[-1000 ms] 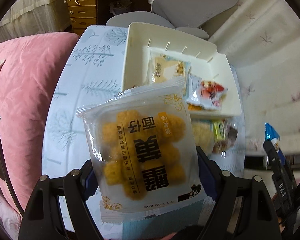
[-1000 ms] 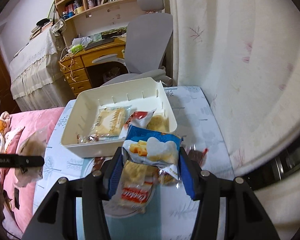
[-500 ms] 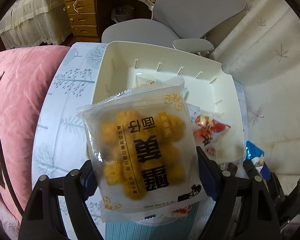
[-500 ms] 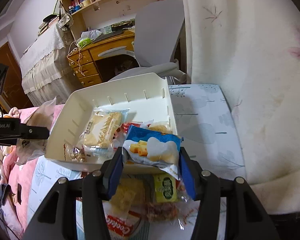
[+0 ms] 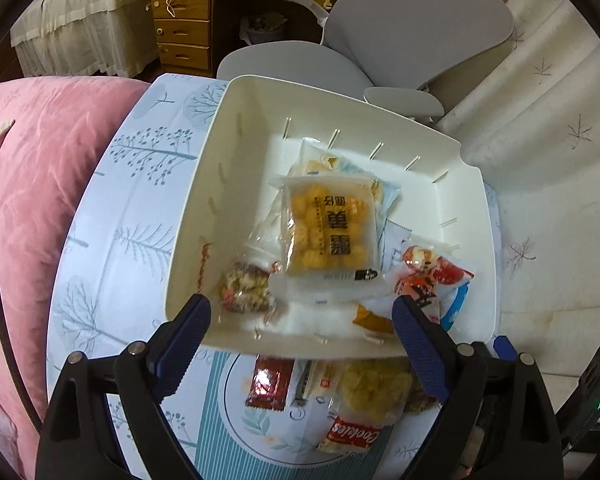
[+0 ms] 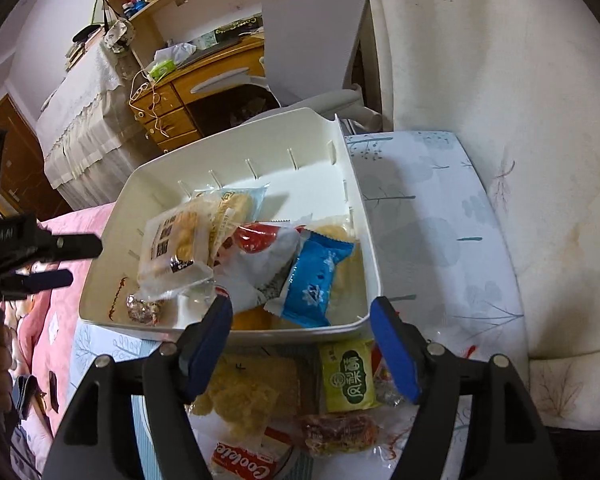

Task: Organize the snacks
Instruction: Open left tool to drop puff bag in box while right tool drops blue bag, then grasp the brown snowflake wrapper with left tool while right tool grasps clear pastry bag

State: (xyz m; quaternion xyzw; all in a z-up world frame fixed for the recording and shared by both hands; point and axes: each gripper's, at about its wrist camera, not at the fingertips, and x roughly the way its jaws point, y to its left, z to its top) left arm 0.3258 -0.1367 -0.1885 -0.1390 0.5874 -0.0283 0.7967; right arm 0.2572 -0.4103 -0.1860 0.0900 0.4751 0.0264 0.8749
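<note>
**Both grippers released over snack bin**

Left gripper [image 5: 300,324]: fingers spread, nothing between them. Ahead of its fingertips, the clear pack of yellow puffs [image 5: 327,232] lies in the white bin [image 5: 204,208], on top of other packets. Right gripper [image 6: 300,328]: fingers spread, empty. Blue packet [image 6: 314,280] lies in the bin just ahead, between the two fingers, beside a red-white packet [image 6: 260,256]. Behind the fingertips, loose on the surface [image 6: 424,216]: green packet [image 6: 350,374], Cookies pack [image 6: 248,466], dark red sachet [image 5: 269,384].
</note>
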